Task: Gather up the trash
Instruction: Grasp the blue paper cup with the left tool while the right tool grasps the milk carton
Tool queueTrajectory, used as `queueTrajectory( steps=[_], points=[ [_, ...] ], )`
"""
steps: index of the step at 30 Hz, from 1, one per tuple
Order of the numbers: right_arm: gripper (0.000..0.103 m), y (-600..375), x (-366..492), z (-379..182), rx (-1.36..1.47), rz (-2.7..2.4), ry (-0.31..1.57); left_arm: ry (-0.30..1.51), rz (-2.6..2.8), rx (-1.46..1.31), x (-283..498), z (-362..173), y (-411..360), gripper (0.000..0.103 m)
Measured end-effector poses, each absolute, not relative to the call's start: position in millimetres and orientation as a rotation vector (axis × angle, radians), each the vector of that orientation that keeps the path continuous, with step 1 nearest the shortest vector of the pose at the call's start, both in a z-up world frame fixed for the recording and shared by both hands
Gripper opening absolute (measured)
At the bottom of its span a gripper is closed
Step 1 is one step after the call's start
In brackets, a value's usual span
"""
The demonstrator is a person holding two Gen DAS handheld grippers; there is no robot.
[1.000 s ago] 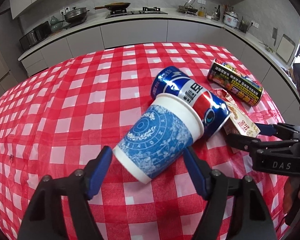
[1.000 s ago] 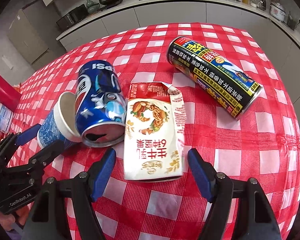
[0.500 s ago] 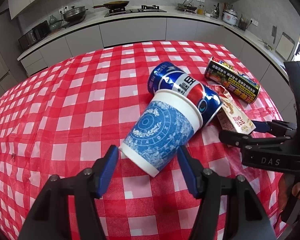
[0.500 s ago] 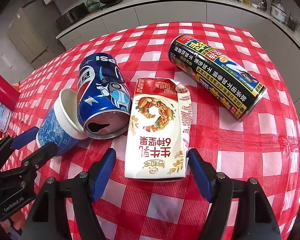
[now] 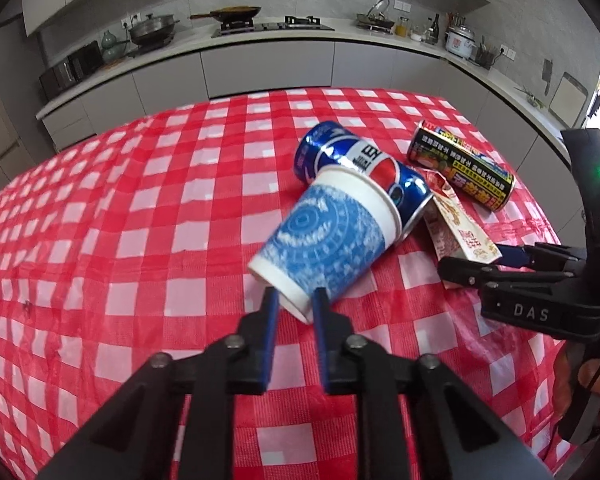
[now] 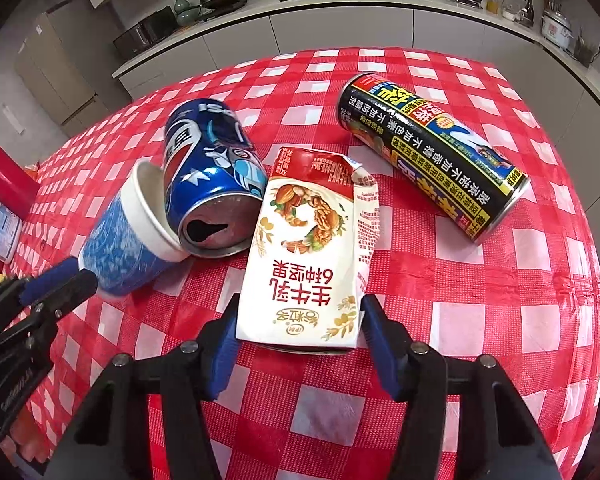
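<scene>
While both tools sit low over the red-checked tablecloth [image 5: 148, 208], the left gripper [image 5: 293, 300] has its blue pads drawn close together, pinching the base rim of the paper cup [image 5: 324, 248], which lies on its side with its mouth against the blue soda can [image 5: 364, 168]. From the right wrist view that same cup [image 6: 128, 240] shows with the left tool's fingers [image 6: 60, 284] at its bottom end. The right gripper [image 6: 298, 322] has its jaws set wider, one pad on either side of the flattened milk carton [image 6: 312, 256], touching or nearly touching its near corners (whether it actually squeezes, I cannot tell). The carton lies flat, just beside the open end of the blue can [image 6: 212, 184], and a black can [image 6: 432, 152] lies on its side a little apart to the right. Part of the person's right hand [image 5: 592, 380] shows behind the right tool, low at the table's edge.
</scene>
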State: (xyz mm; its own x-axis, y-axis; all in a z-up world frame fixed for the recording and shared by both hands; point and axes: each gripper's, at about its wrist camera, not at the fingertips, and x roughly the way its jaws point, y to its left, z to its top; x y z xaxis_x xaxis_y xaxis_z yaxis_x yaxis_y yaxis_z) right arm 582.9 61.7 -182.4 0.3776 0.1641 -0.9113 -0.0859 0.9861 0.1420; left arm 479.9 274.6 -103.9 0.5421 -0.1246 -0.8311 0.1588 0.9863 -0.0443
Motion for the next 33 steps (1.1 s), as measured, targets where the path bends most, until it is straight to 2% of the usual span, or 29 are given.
queueTrajectory(
  steps=[4,6,7,8,12,21,23,26,29,33],
  points=[
    [0.06,58.7,583.2,-182.3,0.084,0.149,1.182,1.0,-0.162,0.047,476.9,-109.3,272.5,0.021],
    [0.06,57.0,583.1,-182.5,0.088,0.147,1.183,0.996,-0.153,0.048,476.3,-107.3,272.0,0.042],
    [0.06,56.7,583.3,-182.6,0.09,0.145,1.184,0.984,-0.146,0.047,475.5,-104.7,272.7,0.069],
    [0.061,56.4,583.6,-182.6,0.091,0.146,1.185,0.961,-0.134,0.05,474.5,-101.0,273.1,0.085],
    [0.062,58.7,585.2,-182.4,0.08,0.141,1.18,0.853,-0.155,0.089,474.4,-84.6,265.7,0.098],
    [0.062,61.3,590.1,-185.1,0.069,0.122,1.174,0.913,-0.188,0.145,512.6,-112.3,254.4,0.097],
    [0.062,62.7,590.4,-185.5,0.064,0.118,1.17,0.916,-0.207,0.139,515.3,-113.2,254.3,0.081],
    [0.061,64.0,590.1,-187.1,0.058,0.118,1.165,0.911,-0.206,0.135,512.1,-112.2,255.0,0.069],
    [0.059,63.2,587.2,-187.0,0.063,0.128,1.159,0.907,-0.222,0.113,505.4,-109.9,257.2,0.062],
    [0.056,61.4,582.1,-183.6,0.078,0.143,1.145,0.903,-0.225,0.101,494.0,-109.4,259.1,0.059]
  ],
)
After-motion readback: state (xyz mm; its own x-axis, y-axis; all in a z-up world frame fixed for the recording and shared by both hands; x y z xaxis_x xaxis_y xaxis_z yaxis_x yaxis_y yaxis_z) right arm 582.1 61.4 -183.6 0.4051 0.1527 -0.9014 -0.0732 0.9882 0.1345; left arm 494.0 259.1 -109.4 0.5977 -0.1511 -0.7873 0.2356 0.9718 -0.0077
